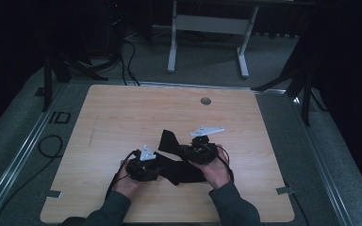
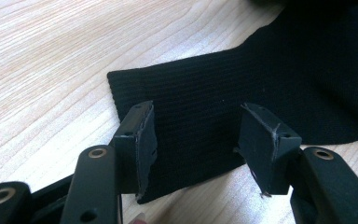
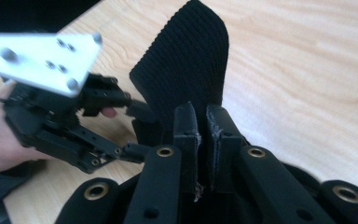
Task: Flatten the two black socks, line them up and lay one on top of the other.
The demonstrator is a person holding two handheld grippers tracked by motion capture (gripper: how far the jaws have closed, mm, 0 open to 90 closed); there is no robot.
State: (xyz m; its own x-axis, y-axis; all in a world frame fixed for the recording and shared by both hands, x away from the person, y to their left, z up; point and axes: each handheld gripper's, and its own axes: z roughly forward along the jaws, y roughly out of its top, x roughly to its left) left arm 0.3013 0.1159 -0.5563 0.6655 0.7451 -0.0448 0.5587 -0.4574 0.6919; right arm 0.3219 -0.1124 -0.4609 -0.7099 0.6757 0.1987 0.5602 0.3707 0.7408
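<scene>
- Right claw (image 3: 203,123): jaws pinched tight on the black knit cloth (image 3: 186,60), its end standing up off the table (image 3: 307,70). Keep that pinch firm as you lift.
- Left claw (image 2: 196,135): jaws apart, straddling the cloth's flat end, not gripping. Close low before pulling.

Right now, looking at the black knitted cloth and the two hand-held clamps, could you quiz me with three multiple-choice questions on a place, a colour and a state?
1. Where does the black ribbed knitted cloth lie?
A. on the light wooden table
B. on the floor
C. on a shelf

2. What colour are the jaws of the left gripper?
A. white
B. black
C. red

3. How does the right gripper stand?
A. wide open
B. lying unused
C. shut on the cloth

Key: 1 A, wood shows all round the cloth; 2 B, both jaws are black; 3 C, its jaws pinch an upturned flap.
</scene>
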